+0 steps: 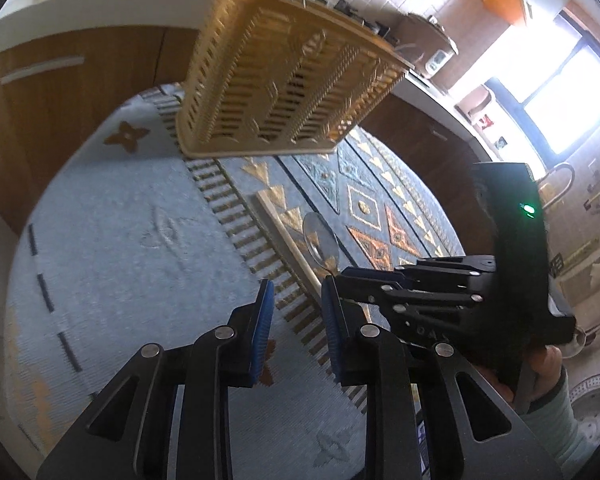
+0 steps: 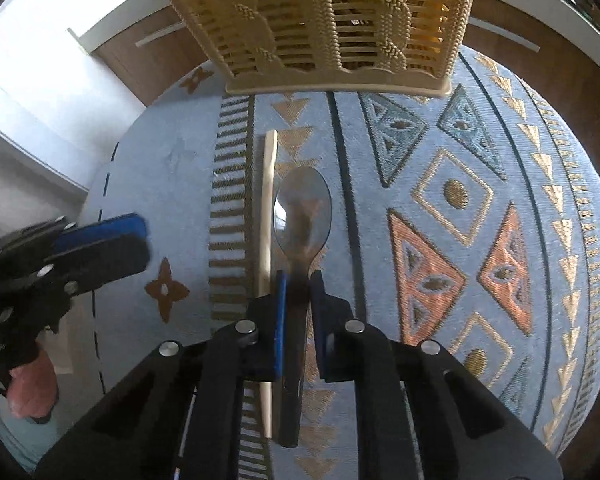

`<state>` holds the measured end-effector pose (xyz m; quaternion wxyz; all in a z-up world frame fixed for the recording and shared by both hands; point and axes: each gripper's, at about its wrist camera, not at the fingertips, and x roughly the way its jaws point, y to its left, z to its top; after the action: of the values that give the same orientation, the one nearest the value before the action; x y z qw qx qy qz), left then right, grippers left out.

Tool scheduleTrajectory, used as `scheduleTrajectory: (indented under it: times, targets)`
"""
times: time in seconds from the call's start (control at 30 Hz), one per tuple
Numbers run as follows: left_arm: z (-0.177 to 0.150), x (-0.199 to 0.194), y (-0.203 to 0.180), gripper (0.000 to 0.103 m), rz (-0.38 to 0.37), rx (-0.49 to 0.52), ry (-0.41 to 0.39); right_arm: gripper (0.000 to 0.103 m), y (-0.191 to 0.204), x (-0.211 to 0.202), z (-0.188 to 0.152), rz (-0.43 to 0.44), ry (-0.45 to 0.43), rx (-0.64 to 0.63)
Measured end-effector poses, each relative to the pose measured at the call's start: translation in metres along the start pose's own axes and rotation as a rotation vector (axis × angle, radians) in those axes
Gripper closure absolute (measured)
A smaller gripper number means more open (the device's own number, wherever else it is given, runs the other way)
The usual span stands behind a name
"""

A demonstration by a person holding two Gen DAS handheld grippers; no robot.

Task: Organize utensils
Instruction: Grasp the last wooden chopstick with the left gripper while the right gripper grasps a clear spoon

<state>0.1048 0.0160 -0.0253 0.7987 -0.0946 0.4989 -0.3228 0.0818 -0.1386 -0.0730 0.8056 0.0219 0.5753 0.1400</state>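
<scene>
A clear plastic spoon (image 2: 302, 212) lies on the patterned cloth with its bowl toward a tan slatted utensil basket (image 2: 320, 20). A wooden chopstick (image 2: 267, 216) lies just left of it. My right gripper (image 2: 299, 280) is shut on the spoon's dark handle, low over the cloth. In the left wrist view the spoon's bowl (image 1: 320, 236) and the chopstick (image 1: 288, 236) lie ahead, and the basket (image 1: 288, 80) stands beyond them. My left gripper (image 1: 298, 300) is open and empty above the cloth, just left of the right gripper (image 1: 336, 292).
The blue-grey cloth (image 2: 460, 200) with triangle and diamond patterns covers the round table. Wooden cabinets (image 1: 80, 80) with a white counter stand behind it. A bright window (image 1: 560, 100) is at the far right.
</scene>
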Motion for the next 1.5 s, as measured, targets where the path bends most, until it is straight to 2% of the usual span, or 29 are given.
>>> scheduleTrajectory:
  times: [0.1, 0.2, 0.33, 0.43, 0.53, 0.6, 0.63, 0.67, 0.8, 0.83, 0.93, 1.07, 1.13, 1.2, 1.23, 1.3, 1.33, 1.4, 1.43, 1.47, 1.5]
  targets:
    - [0.004, 0.014, -0.007, 0.081, 0.012, 0.002, 0.025, 0.093, -0.010, -0.005, -0.009, -0.044, 0.000, 0.007]
    - [0.007, 0.031, -0.016, 0.076, 0.026, -0.002, 0.048, 0.093, -0.032, -0.014, -0.022, -0.090, -0.007, 0.039]
    - [0.007, 0.052, -0.031, 0.069, 0.079, 0.014, 0.068, 0.093, -0.063, -0.022, -0.037, -0.069, -0.008, 0.114]
    - [0.003, 0.067, -0.045, 0.068, 0.130, 0.039, 0.095, 0.093, -0.072, -0.023, -0.044, -0.025, -0.006, 0.130]
    - [0.002, 0.073, -0.059, 0.067, 0.206, 0.081, 0.096, 0.093, -0.078, -0.026, -0.050, -0.019, -0.009, 0.117]
    - [0.002, 0.075, -0.065, 0.076, 0.264, 0.106, 0.095, 0.093, -0.078, -0.026, -0.052, -0.023, -0.012, 0.099]
    - [0.001, 0.077, -0.069, 0.092, 0.325, 0.139, 0.092, 0.093, -0.077, -0.024, -0.052, -0.022, -0.012, 0.097]
    - [-0.001, 0.078, -0.072, 0.094, 0.358, 0.172, 0.088, 0.093, -0.078, -0.023, -0.052, -0.019, -0.012, 0.095]
    - [0.000, 0.075, -0.071, 0.097, 0.333, 0.202, 0.092, 0.093, -0.077, -0.022, -0.052, -0.007, -0.013, 0.095]
    - [0.002, 0.072, -0.069, 0.103, 0.312, 0.206, 0.098, 0.093, -0.074, -0.029, -0.051, 0.005, -0.017, 0.095]
    - [0.003, 0.059, -0.059, 0.103, 0.296, 0.226, 0.107, 0.093, -0.069, -0.037, -0.044, 0.011, -0.038, 0.091]
    - [0.002, 0.051, -0.047, 0.103, 0.194, 0.171, 0.123, 0.093, -0.071, -0.045, -0.041, 0.010, -0.049, 0.099]
    - [0.003, 0.052, -0.044, 0.103, 0.174, 0.116, 0.122, 0.093, -0.077, -0.045, -0.041, 0.000, -0.045, 0.114]
    - [0.003, 0.054, -0.047, 0.083, 0.182, 0.101, 0.113, 0.093, -0.082, -0.045, -0.043, 0.008, -0.040, 0.134]
    - [0.003, 0.059, -0.051, 0.069, 0.192, 0.100, 0.113, 0.093, -0.085, -0.045, -0.044, 0.008, -0.039, 0.141]
    - [-0.001, 0.065, -0.059, 0.065, 0.217, 0.114, 0.108, 0.093, -0.088, -0.045, -0.047, -0.004, -0.034, 0.139]
    - [-0.002, 0.067, -0.065, 0.065, 0.256, 0.136, 0.105, 0.093, -0.090, -0.045, -0.048, -0.008, -0.029, 0.139]
    - [-0.005, 0.074, -0.077, 0.067, 0.338, 0.172, 0.103, 0.093, -0.093, -0.046, -0.049, -0.005, -0.023, 0.138]
    - [-0.006, 0.076, -0.081, 0.075, 0.376, 0.193, 0.104, 0.093, -0.092, -0.046, -0.047, -0.005, -0.021, 0.138]
    - [-0.008, 0.078, -0.087, 0.090, 0.430, 0.231, 0.105, 0.093, -0.094, -0.046, -0.050, -0.006, -0.022, 0.136]
    - [-0.010, 0.079, -0.090, 0.093, 0.449, 0.259, 0.107, 0.093, -0.096, -0.047, -0.050, -0.007, -0.021, 0.133]
